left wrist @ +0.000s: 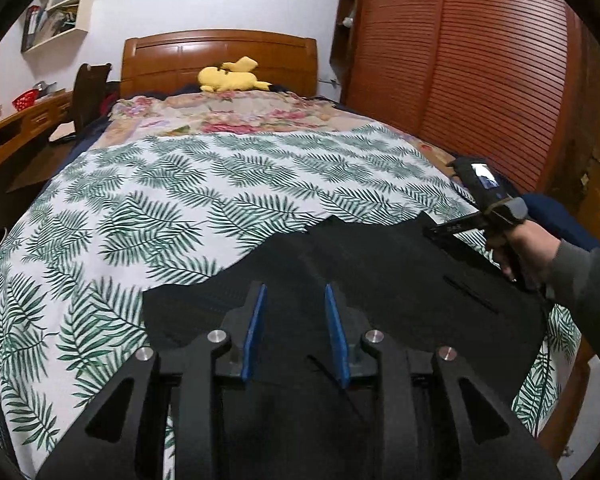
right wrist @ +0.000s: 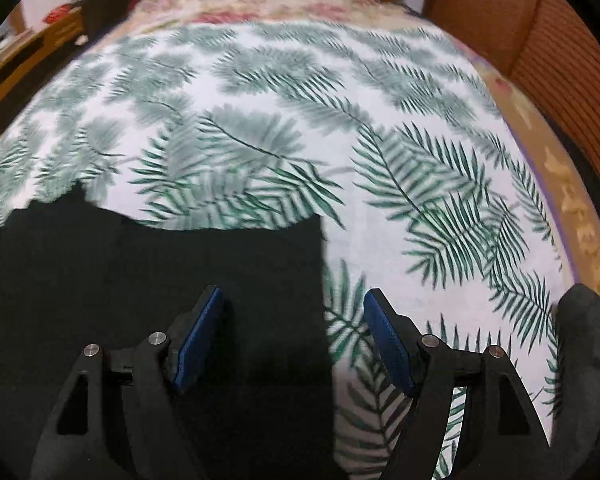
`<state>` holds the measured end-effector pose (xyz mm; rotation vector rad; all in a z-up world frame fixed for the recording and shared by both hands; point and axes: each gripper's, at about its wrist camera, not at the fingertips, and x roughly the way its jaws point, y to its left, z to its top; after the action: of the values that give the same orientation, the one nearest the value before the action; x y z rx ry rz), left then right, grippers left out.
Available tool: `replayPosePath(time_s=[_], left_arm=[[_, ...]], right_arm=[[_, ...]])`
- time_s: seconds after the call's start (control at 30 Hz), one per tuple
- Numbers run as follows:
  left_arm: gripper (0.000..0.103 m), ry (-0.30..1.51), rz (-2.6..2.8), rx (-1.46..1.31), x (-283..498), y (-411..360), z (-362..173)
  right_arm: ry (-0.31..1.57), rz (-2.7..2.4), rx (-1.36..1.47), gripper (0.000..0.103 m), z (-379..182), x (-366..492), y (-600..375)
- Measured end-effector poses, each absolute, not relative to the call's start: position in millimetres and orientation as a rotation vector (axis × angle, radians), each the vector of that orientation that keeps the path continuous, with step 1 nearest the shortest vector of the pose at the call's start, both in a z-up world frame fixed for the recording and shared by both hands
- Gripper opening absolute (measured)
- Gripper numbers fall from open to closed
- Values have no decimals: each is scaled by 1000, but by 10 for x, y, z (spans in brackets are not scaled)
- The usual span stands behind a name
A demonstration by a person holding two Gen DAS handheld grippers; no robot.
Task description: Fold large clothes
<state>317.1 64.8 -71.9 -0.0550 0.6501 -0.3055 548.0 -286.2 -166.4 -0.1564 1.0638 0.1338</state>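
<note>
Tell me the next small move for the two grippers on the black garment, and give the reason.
Probably lower the right gripper onto the black garment and close on its right edge. Its pads straddle that edge, gripping nothing. The left gripper also stands open over the cloth, which lies flat on the leaf-print sheet, so neither has hold.

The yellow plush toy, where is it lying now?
In the left wrist view the yellow plush toy lies at the far end of the bed, against the wooden headboard, just behind the floral blanket.
</note>
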Motion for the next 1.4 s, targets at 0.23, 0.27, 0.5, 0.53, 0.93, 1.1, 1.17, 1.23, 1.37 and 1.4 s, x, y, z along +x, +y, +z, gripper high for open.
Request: replayPosePath(time_s=[0.23, 0.27, 0.5, 0.53, 0.93, 1.1, 1.17, 1.23, 1.37, 1.4], left_arm=[[28, 667, -330, -17, 3187, 460, -763], [28, 669, -333, -14, 3189, 443, -770], [28, 676, -346, -11, 3187, 378, -776], [28, 675, -346, -10, 3176, 371, -767], [28, 662, -362, 4, 3034, 317, -677], [28, 658, -380, 1, 2950, 279, -647], [28, 653, -383, 9, 2899, 248, -627], [28, 647, -385, 14, 2859, 219, -610], [28, 640, -391, 28, 2748, 149, -587], [28, 639, -394, 29, 2730, 134, -584]], right_arm=[[1081, 246, -89, 5, -1693, 5446, -2882], [1050, 267, -104, 4, -1639, 5406, -2849], [805, 201, -53, 1, -1103, 5220, -2942], [797, 168, -63, 1, -1084, 5229, -2967], [830, 97, -142, 54, -997, 4984, -3015], [801, 242, -194, 54, -847, 4321, -2843], [790, 289, -221, 54, -839, 4015, -2769], [782, 320, -242, 54, -857, 3770, -2712], [794, 372, -253, 54, -950, 3371, -2622], [800, 377, -251, 54, -990, 3296, -2610]])
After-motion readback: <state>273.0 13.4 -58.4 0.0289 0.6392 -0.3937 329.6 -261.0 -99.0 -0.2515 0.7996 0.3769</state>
